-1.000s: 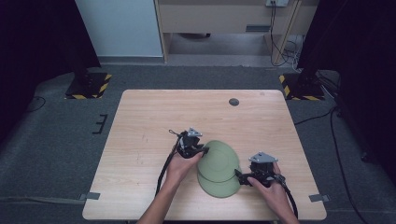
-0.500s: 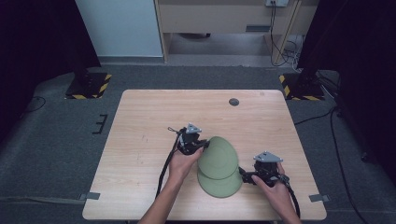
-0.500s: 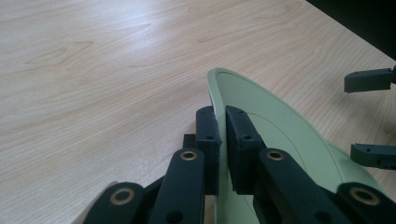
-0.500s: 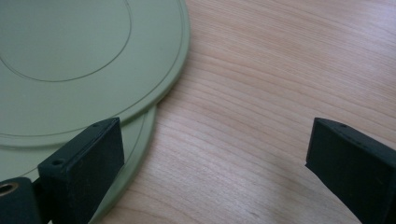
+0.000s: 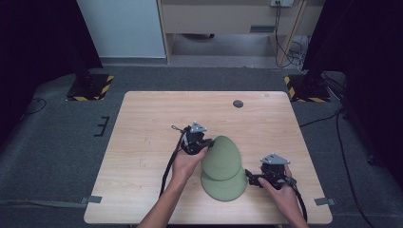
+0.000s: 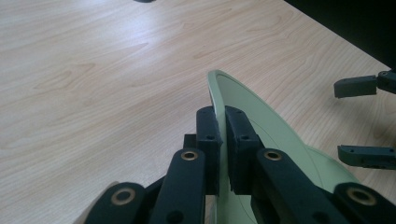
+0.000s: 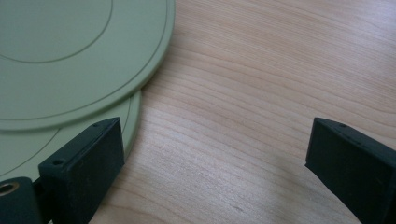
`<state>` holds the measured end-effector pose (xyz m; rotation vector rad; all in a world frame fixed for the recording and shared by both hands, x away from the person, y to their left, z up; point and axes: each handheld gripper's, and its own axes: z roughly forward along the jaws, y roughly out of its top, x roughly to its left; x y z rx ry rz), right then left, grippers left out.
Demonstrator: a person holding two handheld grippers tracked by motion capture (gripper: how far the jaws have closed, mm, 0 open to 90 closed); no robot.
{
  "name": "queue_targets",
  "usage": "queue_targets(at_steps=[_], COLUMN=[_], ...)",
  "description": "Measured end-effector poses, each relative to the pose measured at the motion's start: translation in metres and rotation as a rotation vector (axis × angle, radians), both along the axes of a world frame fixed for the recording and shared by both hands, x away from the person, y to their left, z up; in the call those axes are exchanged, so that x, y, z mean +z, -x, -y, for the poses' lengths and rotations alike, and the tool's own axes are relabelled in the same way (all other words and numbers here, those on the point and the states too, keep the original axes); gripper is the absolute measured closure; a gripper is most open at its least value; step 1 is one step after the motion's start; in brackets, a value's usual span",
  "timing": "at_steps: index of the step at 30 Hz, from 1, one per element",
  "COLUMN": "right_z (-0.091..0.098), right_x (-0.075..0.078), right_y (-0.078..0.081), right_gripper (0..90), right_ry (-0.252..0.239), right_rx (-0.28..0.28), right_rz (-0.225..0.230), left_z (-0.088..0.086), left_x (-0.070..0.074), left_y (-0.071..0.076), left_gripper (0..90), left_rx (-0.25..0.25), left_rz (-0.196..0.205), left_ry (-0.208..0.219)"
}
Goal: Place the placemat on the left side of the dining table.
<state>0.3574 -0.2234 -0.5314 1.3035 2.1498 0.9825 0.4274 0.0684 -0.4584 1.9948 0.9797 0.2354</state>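
Observation:
Two pale green round plates lie near the table's front edge. The lower plate (image 5: 223, 189) (image 7: 23, 156) is flat on the wood. The upper plate (image 5: 222, 151) (image 6: 261, 123) (image 7: 70, 56) leans on it, its left side raised. My left gripper (image 5: 205, 144) (image 6: 222, 114) is shut on that raised rim, one pad on each face. My right gripper (image 5: 251, 180) (image 7: 217, 135) is open just right of the plates, low over bare wood, its left fingertip (image 7: 100, 140) beside the lower plate's edge. Its jaws (image 6: 357, 121) also appear in the left gripper view, beyond the plate.
The wooden table (image 5: 142, 142) has a small dark round spot (image 5: 238, 103) near its far edge. Cables trail from both grippers toward the person. Grey floor surrounds the table, with striped stand bases (image 5: 90, 88) at the back corners.
The upper plate's left side has risen, so it tilts more steeply off the lower plate. Both hands have stayed almost in place.

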Motion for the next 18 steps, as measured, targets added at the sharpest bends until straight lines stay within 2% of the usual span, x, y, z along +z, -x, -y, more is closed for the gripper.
queue_targets(at_steps=[3, 10, 12, 18], right_z=[0.001, 0.008, 0.011, 0.019], right_x=[0.000, -0.001, -0.001, -0.001], right_y=[-0.001, -0.003, -0.004, -0.007], right_gripper=[4.6, 4.7, 4.8, 4.8], right_ry=[0.006, 0.007, 0.007, 0.005], right_rx=[-0.003, -0.030, -0.040, -0.074], right_rz=[-0.002, -0.005, -0.004, -0.002], left_z=[-0.001, -0.001, -0.001, -0.002], left_x=[0.004, 0.014, 0.016, 0.018], left_y=[0.000, -0.002, -0.003, -0.008], left_gripper=[85.3, 85.3, 85.3, 85.4], left_rx=[-0.003, 0.001, 0.004, 0.021], left_rz=[0.005, 0.022, 0.023, 0.029], left_ry=[0.006, -0.008, -0.019, -0.014])
